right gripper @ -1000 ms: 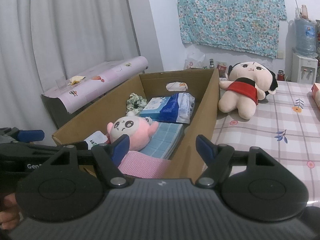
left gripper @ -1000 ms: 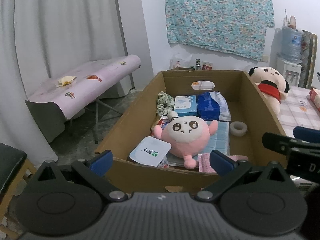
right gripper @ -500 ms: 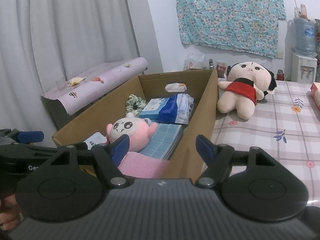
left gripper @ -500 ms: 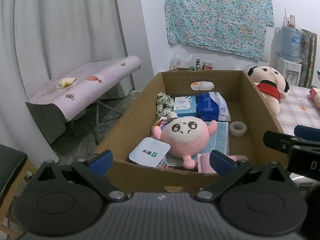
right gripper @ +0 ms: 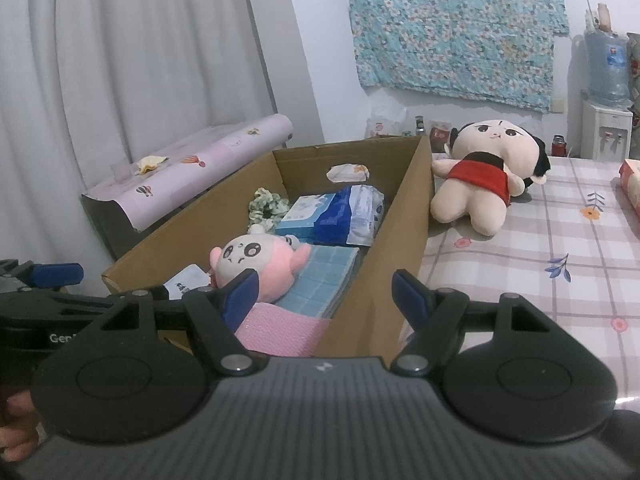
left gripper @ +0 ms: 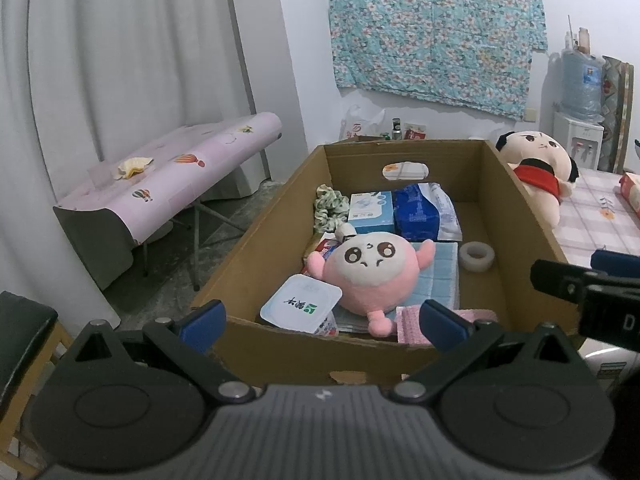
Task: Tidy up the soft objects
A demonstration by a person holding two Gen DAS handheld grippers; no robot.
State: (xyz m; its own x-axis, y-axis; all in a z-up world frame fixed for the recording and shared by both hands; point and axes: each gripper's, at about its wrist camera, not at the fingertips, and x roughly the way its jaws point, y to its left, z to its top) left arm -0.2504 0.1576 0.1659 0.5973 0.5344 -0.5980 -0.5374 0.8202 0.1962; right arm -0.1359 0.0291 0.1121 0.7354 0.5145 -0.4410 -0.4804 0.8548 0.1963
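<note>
The cardboard box [left gripper: 280, 344] fills the middle of the left wrist view and the left half of the right wrist view, its near wall just ahead of both tools. On the checked tablecloth [right gripper: 560, 280] to its right, in the upper right of the right wrist view, lies the large doll in red [right gripper: 480, 176], outside the box and close beside its right wall. Inside the box, at centre, the pink round plush [left gripper: 372, 276] rests on a folded blue cloth [left gripper: 436, 276], with a pink towel [right gripper: 280, 330] at the near edge, tissue packs [left gripper: 404, 212] and a green scrunchie [left gripper: 330, 208] toward the far end, and a roll of tape [left gripper: 476, 256] at the right.

The left gripper [left gripper: 320, 322] and the right gripper [right gripper: 326, 294] both hover before the near wall, jaws spread wide and empty.

This looks like a pause between picks. The doll in red seems the remaining soft item; the next move likely calls for the right gripper to swing toward the upper right, straddle the doll's body and close gently.
</note>
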